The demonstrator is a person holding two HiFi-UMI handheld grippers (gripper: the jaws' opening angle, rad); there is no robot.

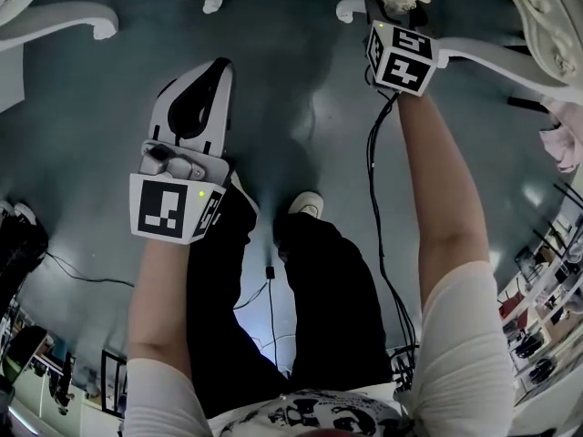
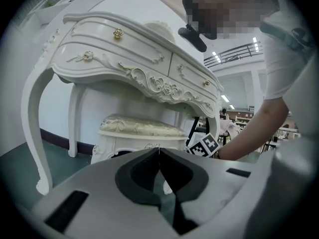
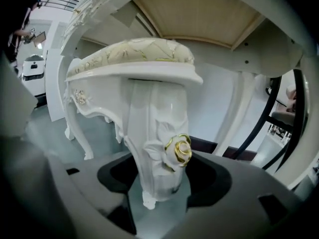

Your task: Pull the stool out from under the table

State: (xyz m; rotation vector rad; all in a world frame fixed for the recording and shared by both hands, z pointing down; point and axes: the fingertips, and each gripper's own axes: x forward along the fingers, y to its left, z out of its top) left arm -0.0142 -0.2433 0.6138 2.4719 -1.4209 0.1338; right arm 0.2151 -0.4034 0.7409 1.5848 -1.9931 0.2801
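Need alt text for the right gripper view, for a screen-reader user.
The right claw appears clamped on a white carved stool leg, one jaw on either side, just by a gold-trimmed rose on the leg. Above is the stool's cream cushion, tucked beneath the white table.

Glossy grey-green floor [image 1: 301, 98], bearing the white carved table [image 2: 124, 54] on curved legs, with the cushioned stool [image 2: 139, 131] beneath it. Planted on it too, a pale shoe [image 1: 308, 205]; trailing across at the left, a thin black cable [image 1: 86, 276].
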